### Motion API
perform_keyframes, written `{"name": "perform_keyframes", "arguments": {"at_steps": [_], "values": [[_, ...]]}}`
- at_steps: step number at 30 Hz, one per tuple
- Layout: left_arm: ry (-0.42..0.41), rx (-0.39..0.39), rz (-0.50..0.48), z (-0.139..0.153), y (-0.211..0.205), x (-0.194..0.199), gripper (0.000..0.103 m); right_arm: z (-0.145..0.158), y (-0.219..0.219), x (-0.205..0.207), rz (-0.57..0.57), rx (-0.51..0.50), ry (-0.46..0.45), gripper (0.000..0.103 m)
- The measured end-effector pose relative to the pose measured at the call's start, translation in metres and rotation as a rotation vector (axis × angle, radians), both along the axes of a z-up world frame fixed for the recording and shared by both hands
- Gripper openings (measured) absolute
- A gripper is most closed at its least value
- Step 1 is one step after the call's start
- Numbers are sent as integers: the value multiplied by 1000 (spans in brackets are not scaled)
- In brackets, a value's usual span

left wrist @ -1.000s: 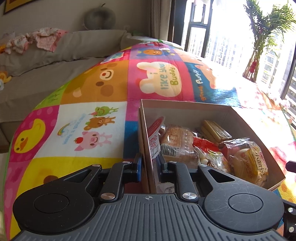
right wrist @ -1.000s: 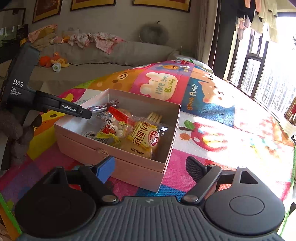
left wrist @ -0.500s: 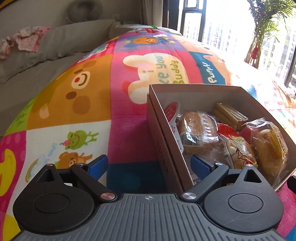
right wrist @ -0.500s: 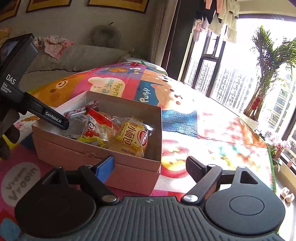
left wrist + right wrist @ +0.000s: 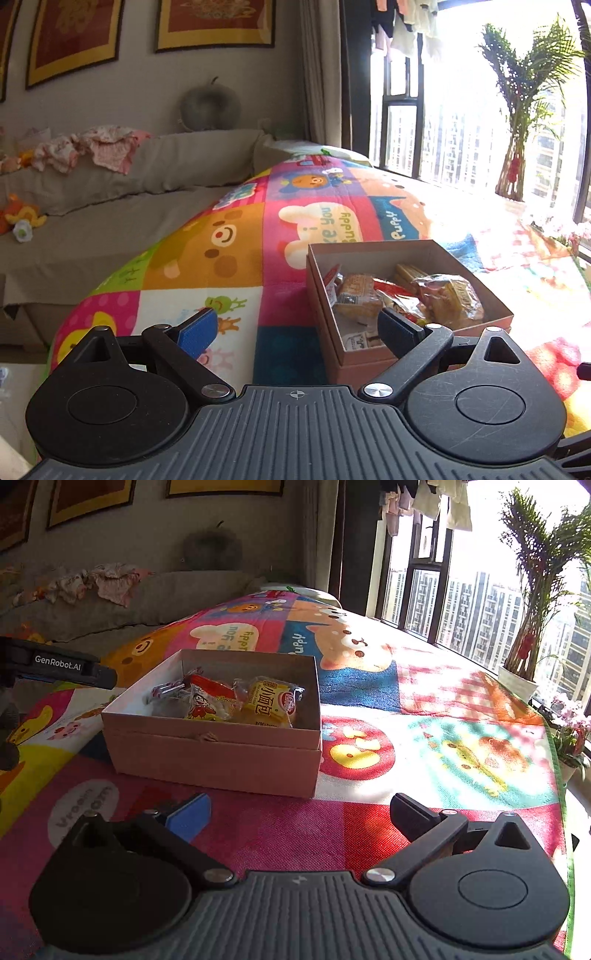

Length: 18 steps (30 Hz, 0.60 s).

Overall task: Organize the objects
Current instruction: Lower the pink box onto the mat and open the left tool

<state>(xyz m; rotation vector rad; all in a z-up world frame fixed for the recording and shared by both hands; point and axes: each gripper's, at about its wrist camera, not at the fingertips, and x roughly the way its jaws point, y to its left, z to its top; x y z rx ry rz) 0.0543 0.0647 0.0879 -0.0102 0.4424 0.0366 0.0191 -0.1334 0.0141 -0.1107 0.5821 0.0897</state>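
Cardboard, pinkish-brown, forms the open box (image 5: 210, 753) that sits on the colourful cartoon play mat (image 5: 424, 746), with its tray nested in a matching base. Inside lie several wrapped snacks: a yellow bread packet (image 5: 267, 703) toward the right wall, a red-and-white packet with a cartoon figure (image 5: 207, 707) beside it, and more wrappers behind them. The left gripper (image 5: 295, 334) hangs just short of the box's near-left corner, jaws spread wide and empty; they have just been opening, the right finger overlapping the box in view. The right gripper (image 5: 299, 816) hovers over the mat in front of the box, well clear of it, its 2 fingers released after opening further, nothing between them. A grey sofa (image 5: 110, 206) stands behind the mat
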Motion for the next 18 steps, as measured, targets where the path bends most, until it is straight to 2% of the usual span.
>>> {"name": "perform_keyframes", "arguments": {"at_steps": [4,8,14,16,18], "values": [[20,-16,-27,-23,-24,-55,97,-11,3,-33,12,-57,31,103],[112,-22,-41,-54,-44,-70,97,-32,6,-51,-20,-156,64,103],[217,23,-18,-86,-64,-66,97,-37,-17,-39,-39,-4,121,103],[211,33,-6,-90,-66,-67,97,-39,-24,-36,-48,44,128,103],[217,27,9,-91,-66,-63,97,-40,-25,-35,-53,33,113,103]]}}
